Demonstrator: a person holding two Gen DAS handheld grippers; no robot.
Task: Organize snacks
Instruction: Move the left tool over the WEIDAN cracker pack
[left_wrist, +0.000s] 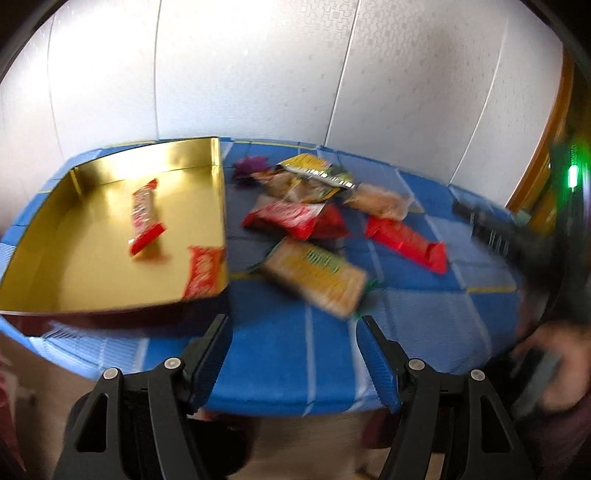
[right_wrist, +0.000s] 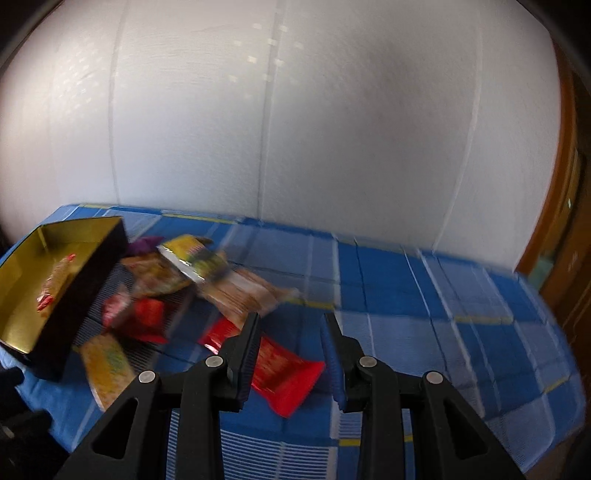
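Note:
A gold tray (left_wrist: 92, 258) sits at the left of the blue checked tablecloth (left_wrist: 295, 362). It holds a red bar (left_wrist: 144, 218) and an orange-red packet (left_wrist: 203, 271) at its near right corner. Right of it lies a loose pile: a yellow cracker packet (left_wrist: 317, 278), a red-and-white packet (left_wrist: 291, 219), a yellow-green bag (left_wrist: 306, 181), a tan packet (left_wrist: 380, 201) and a long red packet (left_wrist: 406, 240). My left gripper (left_wrist: 294, 319) is open and empty above the table's front edge. My right gripper (right_wrist: 291, 316) hovers over the long red packet (right_wrist: 284, 373), jaws narrowly apart, nothing between them.
A white wall runs behind the table, with a wooden door frame (right_wrist: 565, 206) at the right. A person's hand (left_wrist: 554, 362) and a blurred dark shape with a green light (left_wrist: 571, 176) fill the right edge of the left wrist view. The tray's dark wall (right_wrist: 85, 288) faces the pile.

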